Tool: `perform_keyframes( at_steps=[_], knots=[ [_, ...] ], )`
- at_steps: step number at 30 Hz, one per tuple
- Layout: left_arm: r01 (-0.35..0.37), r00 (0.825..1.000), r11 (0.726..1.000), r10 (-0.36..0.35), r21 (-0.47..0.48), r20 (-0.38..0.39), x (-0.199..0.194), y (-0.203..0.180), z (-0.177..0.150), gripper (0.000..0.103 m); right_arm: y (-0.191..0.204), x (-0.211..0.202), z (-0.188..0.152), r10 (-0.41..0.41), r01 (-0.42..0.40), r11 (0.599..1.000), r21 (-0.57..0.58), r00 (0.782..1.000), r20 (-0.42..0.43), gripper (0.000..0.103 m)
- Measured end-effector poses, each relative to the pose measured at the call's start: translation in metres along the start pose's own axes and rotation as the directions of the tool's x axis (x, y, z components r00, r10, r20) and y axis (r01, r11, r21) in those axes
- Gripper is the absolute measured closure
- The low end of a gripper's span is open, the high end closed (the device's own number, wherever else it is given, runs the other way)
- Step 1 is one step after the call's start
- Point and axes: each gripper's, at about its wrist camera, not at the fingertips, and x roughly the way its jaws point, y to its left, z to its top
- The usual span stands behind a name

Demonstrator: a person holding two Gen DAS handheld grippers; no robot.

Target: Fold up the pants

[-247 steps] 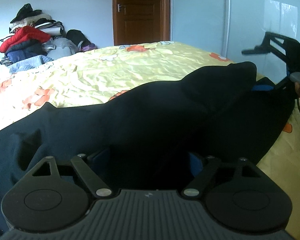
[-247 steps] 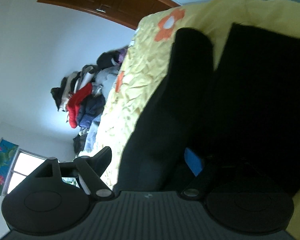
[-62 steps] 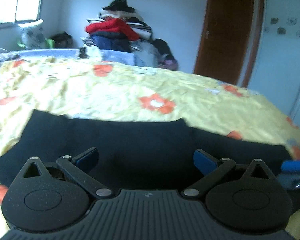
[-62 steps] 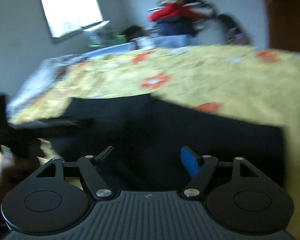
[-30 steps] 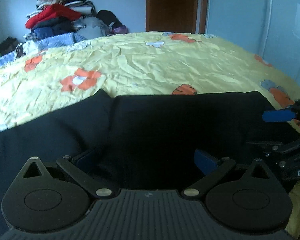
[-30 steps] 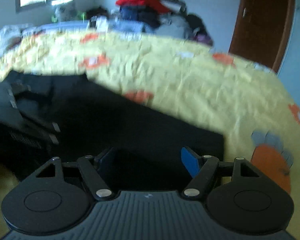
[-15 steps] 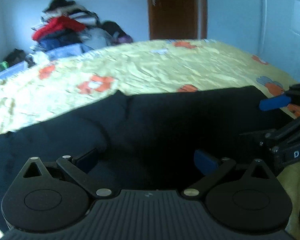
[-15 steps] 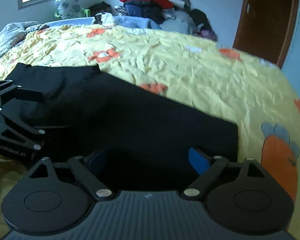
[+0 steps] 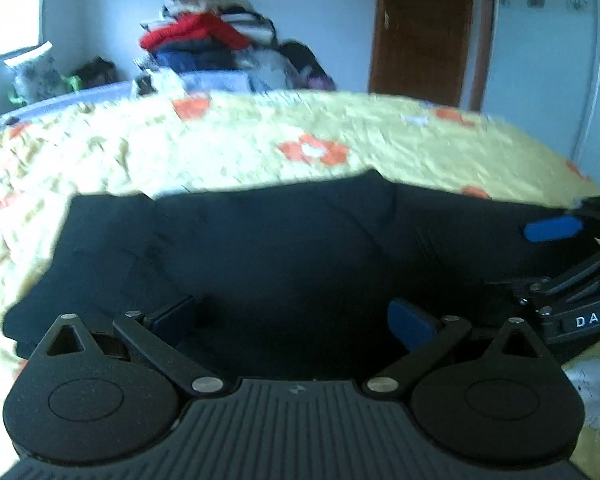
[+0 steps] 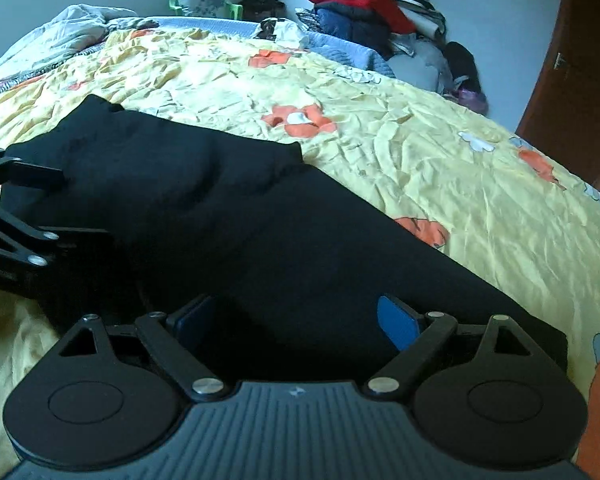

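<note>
The black pants (image 10: 260,216) lie flat on the yellow bed (image 10: 480,184), long axis running from 10 to 4 o'clock in the right wrist view. Right gripper (image 10: 296,320), its fingers just spread wide and empty, hovers over the 4 o'clock end; left gripper (image 9: 292,316), also wide and empty, over the other

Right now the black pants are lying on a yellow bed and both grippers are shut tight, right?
Not quite. The pants do lie on the yellow bed, but the left gripper and the right gripper are both open, jaws wide apart over the cloth. Each wrist view shows its own.
</note>
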Motion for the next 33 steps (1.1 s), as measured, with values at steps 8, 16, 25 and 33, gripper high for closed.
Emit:
perform_keyframes(
  at_steps=[8, 16, 25, 33],
  knots=[
    [-0.018, 1.000, 0.997, 0.019, 0.070, -0.010, 0.000, -0.001, -0.002, 0.001, 0.007, 0.001, 0.002, -0.028, 0.027, 0.999, -0.031, 0.999, -0.016, 0.010],
    [-0.140, 0.985, 0.984, 0.150, -0.109, 0.090, -0.038, 0.061, 0.009, 0.001, 0.059, -0.033, 0.029, -0.035, 0.082, 0.974, -0.211, 0.976, 0.216, 0.010],
    [-0.095, 0.995, 0.866, 0.104, -0.490, -0.010, -0.073, 0.166, -0.001, 0.001, 0.172, -0.014, 0.037, 0.184, -0.078, 0.888, -0.453, 0.963, 0.195, 0.010],
    [0.085, 0.992, 0.760, -0.125, -0.644, -0.017, -0.064, 0.184, -0.011, 0.001, 0.242, 0.024, 0.032, 0.115, 0.037, 0.795, -0.606, 0.971, 0.210, 0.002]
  ],
)
